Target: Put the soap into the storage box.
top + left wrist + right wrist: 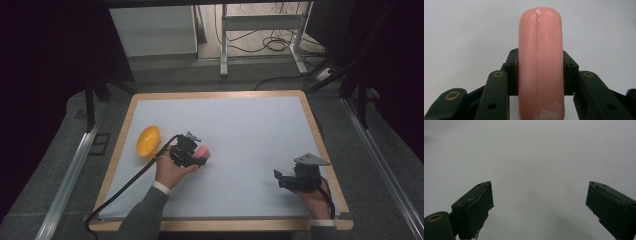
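A yellow bowl (148, 140) is sitting at the left of the table (240, 125), tilted, and nothing is showing inside it. Just right of the bowl, near the middle of the frame, the left gripper (196, 158) is clamping a pink sausage (203, 152) — in the left gripper view both jaws are pressing flat against the sides of the sausage (540, 65), which is standing up between them. At the lower right, well apart from the bowl, the right gripper (280, 179) is resting in the person's hand (314, 198) — in its own view its jaws (539, 207) are spreading wide over bare table, gripping nothing.
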Demonstrator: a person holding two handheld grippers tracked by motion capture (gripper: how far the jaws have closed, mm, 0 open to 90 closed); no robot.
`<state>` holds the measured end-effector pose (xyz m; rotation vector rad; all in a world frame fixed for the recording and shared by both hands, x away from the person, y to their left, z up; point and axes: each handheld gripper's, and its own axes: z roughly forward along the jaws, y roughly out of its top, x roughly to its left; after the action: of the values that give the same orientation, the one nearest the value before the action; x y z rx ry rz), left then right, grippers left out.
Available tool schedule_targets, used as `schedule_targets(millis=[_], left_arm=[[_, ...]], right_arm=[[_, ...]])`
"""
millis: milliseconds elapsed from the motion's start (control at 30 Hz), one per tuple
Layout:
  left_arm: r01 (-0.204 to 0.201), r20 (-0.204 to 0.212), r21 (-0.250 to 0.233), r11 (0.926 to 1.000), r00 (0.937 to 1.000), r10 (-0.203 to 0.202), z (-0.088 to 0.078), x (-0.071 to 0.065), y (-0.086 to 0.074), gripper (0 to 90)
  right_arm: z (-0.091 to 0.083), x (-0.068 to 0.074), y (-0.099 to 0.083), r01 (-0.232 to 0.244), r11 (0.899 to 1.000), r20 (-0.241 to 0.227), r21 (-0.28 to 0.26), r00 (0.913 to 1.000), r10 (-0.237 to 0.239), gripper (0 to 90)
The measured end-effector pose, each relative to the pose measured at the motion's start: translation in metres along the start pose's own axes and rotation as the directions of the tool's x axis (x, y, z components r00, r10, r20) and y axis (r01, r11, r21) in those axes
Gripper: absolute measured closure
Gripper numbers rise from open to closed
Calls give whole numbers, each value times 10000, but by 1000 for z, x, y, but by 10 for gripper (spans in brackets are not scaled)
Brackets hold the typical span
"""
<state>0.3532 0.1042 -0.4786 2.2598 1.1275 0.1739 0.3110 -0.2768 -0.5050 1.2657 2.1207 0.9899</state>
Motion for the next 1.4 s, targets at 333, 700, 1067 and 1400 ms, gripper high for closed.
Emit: schedule_targets(millis=[333,700,1067,1400], left_arm=[[48,122,-99,9999,9999,-47,-7,5,-2,600],[207,-13,-270,9994,9998,-207,-16,13,-6,600],[375,-123,-463,9982,9992,-381,-27,22,-10,600],[530,-269,-603,9968,9981,-547,-36,29,-17,600]], right_arm=[[1,0,0,0,10000,10,9,10000,0,69],[2,1,0,18,10000,-2,67,10000,-18,70],[3,1,-1,27,9999,-39,112,10000,-27,70],[3,0,-1,17,9999,-16,122,10000,-17,70]])
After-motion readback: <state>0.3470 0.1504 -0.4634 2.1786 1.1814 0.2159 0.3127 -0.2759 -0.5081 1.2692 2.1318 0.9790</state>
